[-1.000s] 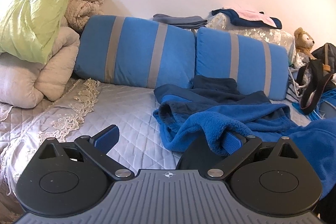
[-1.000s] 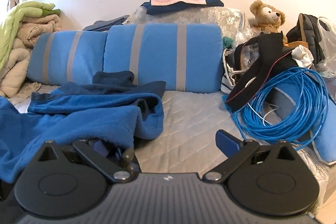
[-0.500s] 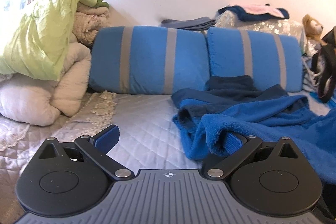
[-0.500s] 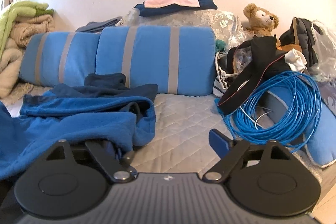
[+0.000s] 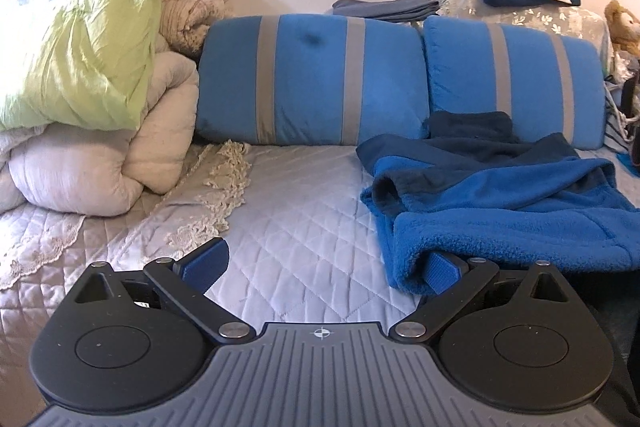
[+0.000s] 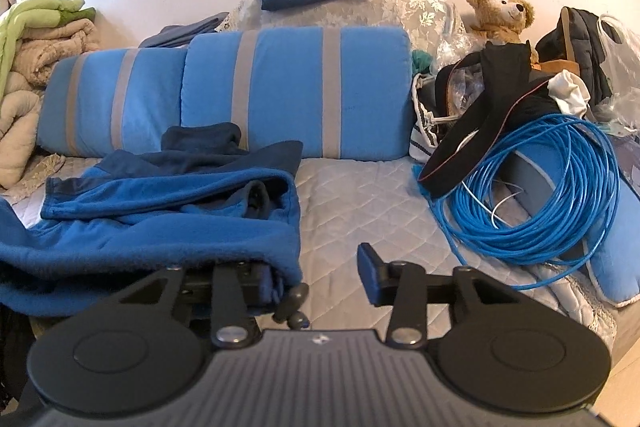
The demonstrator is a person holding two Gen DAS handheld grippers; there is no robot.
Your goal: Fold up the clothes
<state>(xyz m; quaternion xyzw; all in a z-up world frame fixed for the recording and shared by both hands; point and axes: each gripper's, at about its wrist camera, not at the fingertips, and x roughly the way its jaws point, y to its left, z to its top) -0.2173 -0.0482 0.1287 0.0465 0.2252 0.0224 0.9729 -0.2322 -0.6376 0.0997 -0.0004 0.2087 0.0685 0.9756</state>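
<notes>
Left gripper (image 5: 322, 263), spread wide: the blue fleece garment (image 5: 520, 211) drapes only its right finger. Right gripper (image 6: 316, 273), jaws just closing, not yet pinching: the hem covers its left finger, the garment stretching crosswise between both.

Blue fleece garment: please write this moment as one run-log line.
blue fleece garment: unfolded on bed | left gripper: open at hem | right gripper: closing, hem draped over one finger

There were two blue pillows (image 6: 296, 91) and one teddy bear (image 6: 500, 11). One blue fleece (image 6: 160, 211) lay by one cable coil (image 6: 536, 195).
</notes>
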